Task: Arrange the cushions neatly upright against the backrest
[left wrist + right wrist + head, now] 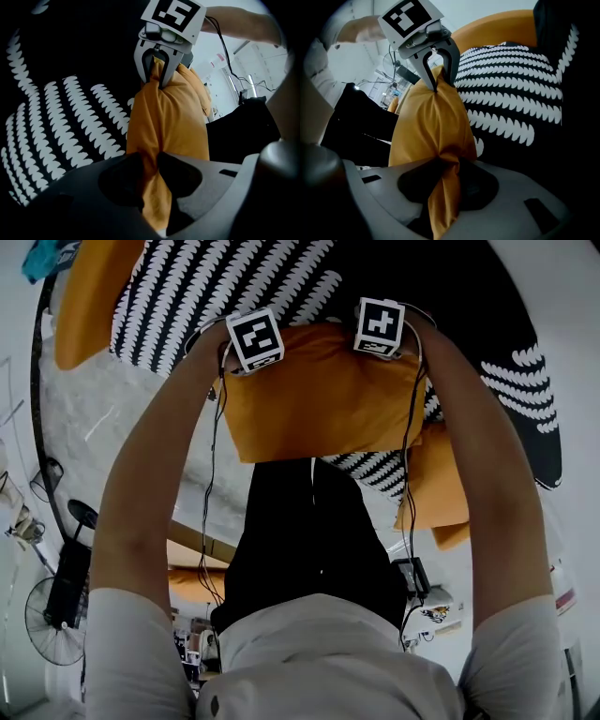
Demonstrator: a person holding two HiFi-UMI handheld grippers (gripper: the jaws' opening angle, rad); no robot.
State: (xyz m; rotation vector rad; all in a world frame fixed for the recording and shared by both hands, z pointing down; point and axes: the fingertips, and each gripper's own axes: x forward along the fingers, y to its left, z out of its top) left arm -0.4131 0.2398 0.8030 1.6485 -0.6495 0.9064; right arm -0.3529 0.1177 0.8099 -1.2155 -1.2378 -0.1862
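I hold an orange cushion (323, 404) by its two upper corners, in front of a black cushion with white leaf-like marks (234, 282). My left gripper (255, 341) is shut on the left corner; in its own view the left gripper (151, 161) pinches bunched orange fabric (168, 122). My right gripper (380, 329) is shut on the other corner, and the right gripper view shows the right gripper (445, 164) clamped on a twisted fold of the orange cushion (429, 126). Each gripper view shows the other gripper biting the far corner. The patterned cushion (65, 122) (511, 93) lies just behind.
A second orange cushion (89, 296) leans at the upper left and a third (441, 493) sticks out at the right under the patterned one. An orange backrest edge (497, 23) curves behind. A floor fan (52, 615) stands at the lower left. Cables hang from both grippers.
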